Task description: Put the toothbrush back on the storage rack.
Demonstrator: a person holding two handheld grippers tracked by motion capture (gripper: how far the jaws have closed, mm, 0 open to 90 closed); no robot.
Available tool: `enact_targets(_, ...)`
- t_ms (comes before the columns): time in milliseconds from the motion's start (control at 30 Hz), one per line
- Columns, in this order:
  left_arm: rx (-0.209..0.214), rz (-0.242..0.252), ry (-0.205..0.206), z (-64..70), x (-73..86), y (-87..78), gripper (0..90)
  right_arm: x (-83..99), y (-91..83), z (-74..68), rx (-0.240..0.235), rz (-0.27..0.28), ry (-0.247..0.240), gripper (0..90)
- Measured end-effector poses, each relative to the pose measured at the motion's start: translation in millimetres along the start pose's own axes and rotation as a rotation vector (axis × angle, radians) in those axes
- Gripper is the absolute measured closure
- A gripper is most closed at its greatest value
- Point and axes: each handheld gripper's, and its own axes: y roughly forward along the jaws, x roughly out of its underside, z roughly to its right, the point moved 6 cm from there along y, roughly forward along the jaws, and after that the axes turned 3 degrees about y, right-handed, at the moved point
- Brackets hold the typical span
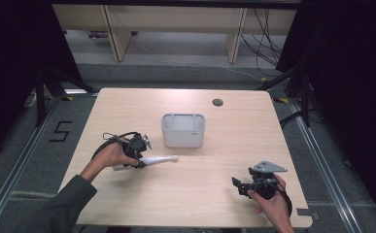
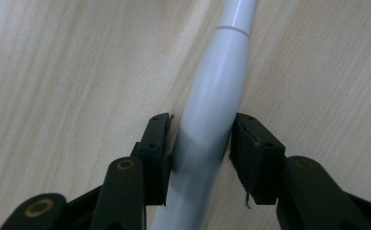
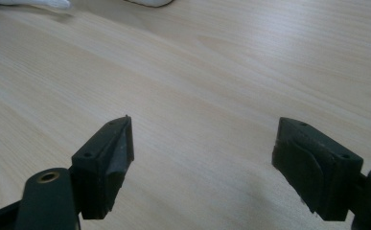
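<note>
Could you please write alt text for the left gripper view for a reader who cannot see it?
Two black fingers of the left gripper close around a slim white handle lying on a pale wooden table. The handle runs up and out of the frame's top edge.

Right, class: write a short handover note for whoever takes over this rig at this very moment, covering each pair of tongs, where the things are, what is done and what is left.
Left tongs: closed around the white handle, which lies flat on the table, in front of and to the left of the grey bin.
Right tongs: open, holding nothing, low over bare wood at the near right.
Done: the handle is gripped.
Left: it is not yet lifted; probably it goes into the bin, which looks empty from above. The right tongs are free to steady the bin if needed.
</note>
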Motion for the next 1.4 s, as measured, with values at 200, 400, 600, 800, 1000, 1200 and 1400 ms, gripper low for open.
enact_targets(200, 0.02, -0.04, -0.002, 1.8, -1.0, 0.3, 64.4, 0.2, 0.3, -0.2, 0.0, -0.002, -0.003, 22.4)
enact_targets(400, 0.032, -0.06, -0.007, 1.3, -1.6, 0.0, 65.5, 0.8, -0.1, -2.6, -0.004, -0.008, 0.018, 22.4)
enact_targets(600, 0.038, -0.093, -0.004, 3.1, -1.2, -0.1, 65.7, 0.6, 0.2, -2.7, -0.005, -0.007, 0.015, 22.4)
enact_targets(800, 0.047, -0.116, -0.008, 1.8, -2.0, 0.1, 65.7, 0.7, 0.2, -2.7, -0.004, -0.006, 0.014, 22.4)
enact_targets(1000, 0.03, -0.122, -0.015, 0.6, -0.9, -0.5, 66.2, 0.3, 0.6, -1.0, -0.003, -0.003, 0.001, 22.4)
enact_targets(1200, 0.028, -0.09, -0.01, 2.1, -0.7, -5.9, 66.3, 0.6, 0.7, 0.7, 0.002, -0.003, -0.001, 22.4)
enact_targets(1400, 0.023, -0.038, 0.007, 12.1, -4.0, -18.0, 66.4, 0.4, 0.6, 1.2, 0.007, -0.001, -0.01, 22.4)
